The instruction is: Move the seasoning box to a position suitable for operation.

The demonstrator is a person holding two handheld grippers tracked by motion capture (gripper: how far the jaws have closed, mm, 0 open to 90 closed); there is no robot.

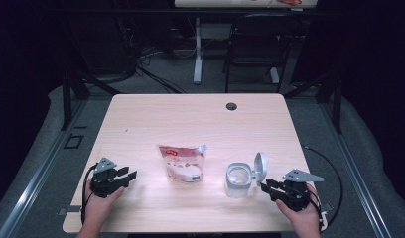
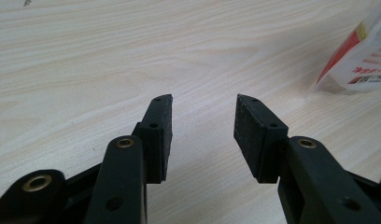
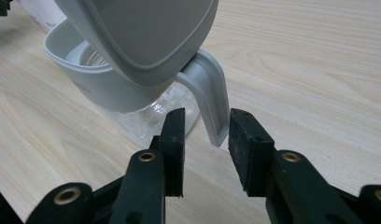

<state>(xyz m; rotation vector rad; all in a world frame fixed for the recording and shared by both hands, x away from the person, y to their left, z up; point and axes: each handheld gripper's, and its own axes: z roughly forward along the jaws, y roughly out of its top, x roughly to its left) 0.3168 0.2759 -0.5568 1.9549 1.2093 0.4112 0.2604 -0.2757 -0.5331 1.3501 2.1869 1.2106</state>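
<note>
Right hand-held gripper [image 3: 206, 133]: jaws apart, empty, straddling the lower tip of the handle [image 3: 212, 100] of the clear jar [image 1: 238, 180], no contact seen. Jar stands upright, front right on the tabletop [image 1: 190, 119], grey flip lid [image 1: 260, 167] raised. Left hand-held gripper [image 2: 203, 121]: released, empty, resting low at front left. Spouted refill pouch [image 1: 182, 162] lies flat between the two, well apart from the left jaws.
</note>
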